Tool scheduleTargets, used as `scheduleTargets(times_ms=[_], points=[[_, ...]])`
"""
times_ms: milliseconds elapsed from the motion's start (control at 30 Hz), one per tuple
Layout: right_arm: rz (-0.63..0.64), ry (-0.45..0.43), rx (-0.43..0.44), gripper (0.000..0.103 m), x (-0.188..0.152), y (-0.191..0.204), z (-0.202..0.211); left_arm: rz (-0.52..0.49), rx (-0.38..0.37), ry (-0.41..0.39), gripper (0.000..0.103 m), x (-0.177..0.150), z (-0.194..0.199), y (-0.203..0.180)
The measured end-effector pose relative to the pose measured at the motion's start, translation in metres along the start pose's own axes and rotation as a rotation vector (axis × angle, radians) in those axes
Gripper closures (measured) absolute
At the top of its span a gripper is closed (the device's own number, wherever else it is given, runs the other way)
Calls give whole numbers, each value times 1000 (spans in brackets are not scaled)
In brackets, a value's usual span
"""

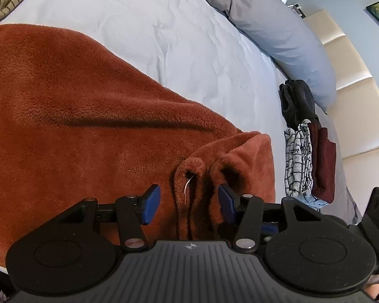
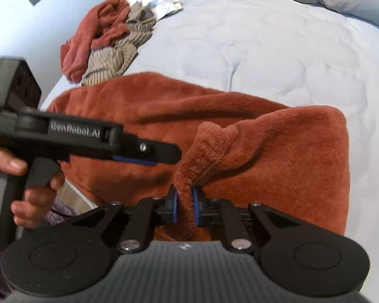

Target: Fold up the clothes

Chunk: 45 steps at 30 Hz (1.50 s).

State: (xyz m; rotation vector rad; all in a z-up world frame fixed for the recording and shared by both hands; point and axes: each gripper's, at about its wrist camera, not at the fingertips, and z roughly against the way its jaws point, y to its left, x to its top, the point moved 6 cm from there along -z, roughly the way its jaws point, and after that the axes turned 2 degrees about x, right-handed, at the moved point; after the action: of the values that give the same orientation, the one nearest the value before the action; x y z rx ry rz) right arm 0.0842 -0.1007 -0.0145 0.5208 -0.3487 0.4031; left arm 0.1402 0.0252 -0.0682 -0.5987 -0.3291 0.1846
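Rust fleece garment is pinched by the right gripper; left gripper gapes wide.

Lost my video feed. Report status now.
Right gripper shut on rust-orange fleece garment. Left gripper open around a bunched fold. Folded stack sits clear.

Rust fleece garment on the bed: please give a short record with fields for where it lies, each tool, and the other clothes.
garment: rust fleece garment, spread on the pale blue bed cover
right tool: shut on a raised fold of the fleece
left tool: open, bunched fleece between its pads
unfolded pile: far corner of bed
folded stack: near the pillow
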Motion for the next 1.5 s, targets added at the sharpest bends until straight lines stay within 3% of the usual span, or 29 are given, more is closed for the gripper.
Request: scheduleTargets(times_ms=[133, 300, 467, 567, 767, 933, 967, 1100, 1300, 1500], points=[[3, 42, -42, 87, -11, -8, -24, -10, -15, -1, 53, -1, -3, -3], [49, 49, -53, 56, -14, 0, -31, -65, -7, 9, 48, -6, -11, -18], [128, 57, -116, 44, -15, 4, -16, -103, 13, 45, 47, -14, -22, -25], [171, 62, -151, 42, -15, 6, -7, -120, 24, 58, 47, -19, -30, -28], [149, 57, -148, 39, -14, -3, 0, -140, 76, 79, 47, -25, -51, -26], [147, 76, -144, 38, -22, -11, 1, -127, 75, 98, 47, -25, -67, -21], [145, 78, -148, 38, -23, -13, 1, -135, 76, 98, 49, -25, -69, -23], [121, 77, -165, 38, -25, -25, 4, -223, 100, 82, 76, -25, -71, -37], [96, 63, -173, 35, -26, -37, 11, -244, 74, 60, 82, -18, -56, -53], [109, 3, -159, 27, -21, -40, 41, -258, 23, -48, 83, 4, -7, -69]])
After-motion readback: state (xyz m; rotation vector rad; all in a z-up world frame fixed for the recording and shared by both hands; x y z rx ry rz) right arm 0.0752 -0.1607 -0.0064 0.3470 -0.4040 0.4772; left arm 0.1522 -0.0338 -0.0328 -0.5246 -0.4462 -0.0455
